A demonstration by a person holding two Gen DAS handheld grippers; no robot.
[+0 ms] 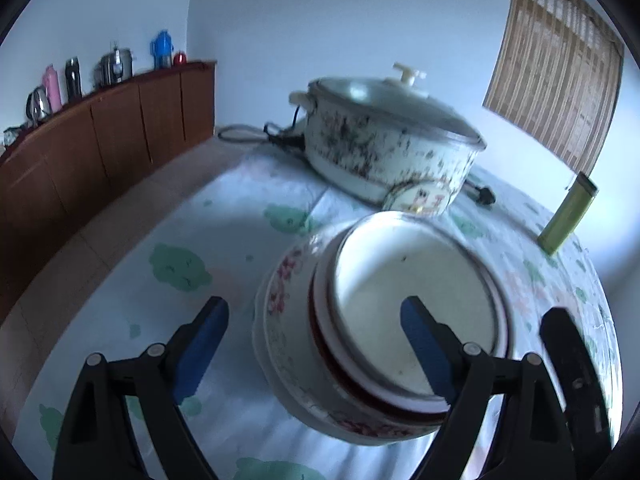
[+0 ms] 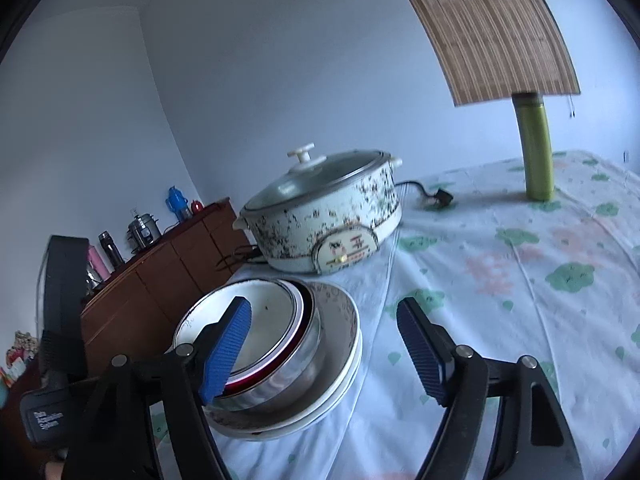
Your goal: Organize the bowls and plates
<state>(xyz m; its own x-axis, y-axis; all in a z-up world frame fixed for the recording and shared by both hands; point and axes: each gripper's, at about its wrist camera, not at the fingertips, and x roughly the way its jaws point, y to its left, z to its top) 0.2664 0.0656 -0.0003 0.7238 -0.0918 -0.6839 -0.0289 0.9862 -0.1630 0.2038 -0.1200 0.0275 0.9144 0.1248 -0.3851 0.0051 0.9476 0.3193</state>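
Nearest each camera, the left gripper (image 1: 312, 346) has its jaws spread wide with nothing gripped, one blue pad out over the tablecloth and the other in front of the stack of plates and bowls (image 1: 380, 320), while the right gripper (image 2: 324, 344) also has its jaws apart and empty, its left pad in front of that stack. The stack sits on the table (image 2: 500, 280), white dishes nested on a flower-rimmed plate. Behind it stands a lidded electric pot (image 2: 324, 216), a green bottle (image 2: 536, 148) to the right, and a wooden sideboard (image 1: 100, 140) along the far wall.
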